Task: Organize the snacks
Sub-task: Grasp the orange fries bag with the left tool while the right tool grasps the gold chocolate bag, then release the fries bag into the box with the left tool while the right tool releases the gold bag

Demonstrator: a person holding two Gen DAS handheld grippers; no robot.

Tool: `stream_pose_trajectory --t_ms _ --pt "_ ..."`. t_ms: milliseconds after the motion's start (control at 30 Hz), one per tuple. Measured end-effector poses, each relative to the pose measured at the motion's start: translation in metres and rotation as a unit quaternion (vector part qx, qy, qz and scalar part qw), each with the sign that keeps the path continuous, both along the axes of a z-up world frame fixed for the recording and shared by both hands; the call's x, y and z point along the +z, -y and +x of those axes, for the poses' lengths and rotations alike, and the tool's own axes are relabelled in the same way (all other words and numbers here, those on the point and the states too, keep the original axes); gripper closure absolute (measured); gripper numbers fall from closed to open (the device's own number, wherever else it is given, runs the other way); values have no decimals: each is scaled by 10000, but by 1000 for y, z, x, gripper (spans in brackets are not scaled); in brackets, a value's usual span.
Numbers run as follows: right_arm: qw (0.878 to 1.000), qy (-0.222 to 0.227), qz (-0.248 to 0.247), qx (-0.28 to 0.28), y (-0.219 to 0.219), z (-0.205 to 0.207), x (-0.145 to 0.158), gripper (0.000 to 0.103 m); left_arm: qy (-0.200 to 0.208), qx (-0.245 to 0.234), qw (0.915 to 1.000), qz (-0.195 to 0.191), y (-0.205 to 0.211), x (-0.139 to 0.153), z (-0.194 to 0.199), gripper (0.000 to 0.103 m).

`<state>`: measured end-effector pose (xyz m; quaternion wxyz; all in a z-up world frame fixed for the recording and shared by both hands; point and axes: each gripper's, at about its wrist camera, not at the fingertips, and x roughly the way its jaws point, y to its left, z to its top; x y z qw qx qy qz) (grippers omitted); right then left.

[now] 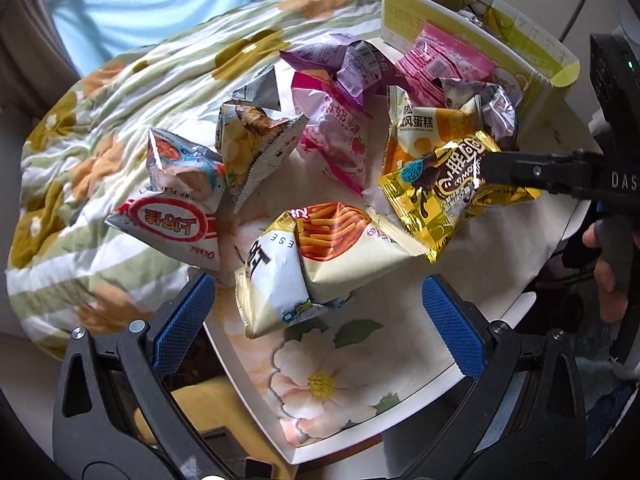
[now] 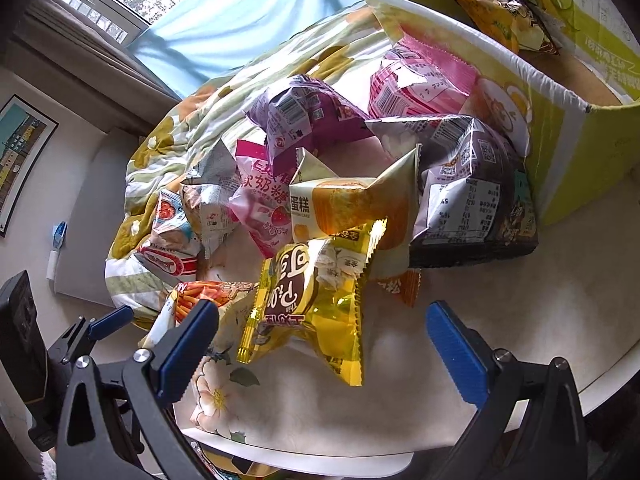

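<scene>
Several snack bags lie in a heap on a white table [image 1: 404, 320]. My left gripper [image 1: 320, 320] is open, its blue pads on either side of a cream bag of orange sticks [image 1: 316, 248]. My right gripper [image 2: 320, 344] is open around a gold chocolate bag [image 2: 316, 308], which also shows in the left wrist view [image 1: 444, 196]. Behind the gold bag lie a yellow chiffon cake bag [image 2: 352, 204], a pink strawberry bag [image 2: 264, 200], a purple bag [image 2: 308, 116] and a dark bag [image 2: 472, 196]. A green and white cardboard box [image 2: 568, 112] at the back right holds a yellow bag [image 2: 508, 20].
A floral quilt [image 1: 120, 96] lies behind and left of the table. A red and white Oishi bag [image 1: 176, 216] and a grey chips bag [image 1: 252, 140] rest at the quilt's edge. A window with a blue curtain [image 2: 240, 16] is behind. The table's edge [image 2: 600, 392] is at the right.
</scene>
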<state>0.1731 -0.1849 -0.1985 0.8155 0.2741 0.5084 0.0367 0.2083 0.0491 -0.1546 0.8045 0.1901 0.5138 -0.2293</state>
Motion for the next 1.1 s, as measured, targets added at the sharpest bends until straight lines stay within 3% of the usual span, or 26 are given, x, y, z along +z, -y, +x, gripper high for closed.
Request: stream_pose_trajectory --t_ms 167,367,500,633,1100 --pt "10000 -3 -42 37 -5 2 0 0 352 -494 9962 618 15 -16 0 1" --pt "9999 -62 -51 71 -11 9 -9 0 608 -1035 9861 1150 33 -45 13 1" --pt "9999 -80 -64 61 -14 13 -13 0 500 -1209 9851 1118 38 -57 21 1" --pt "9999 -118 -21 51 -14 17 -18 7 346 -1272 9850 1117 40 -68 25 26" --pt "9995 -299 133 28 -13 25 -35 25 236 -808 9929 844 28 -64 24 40"
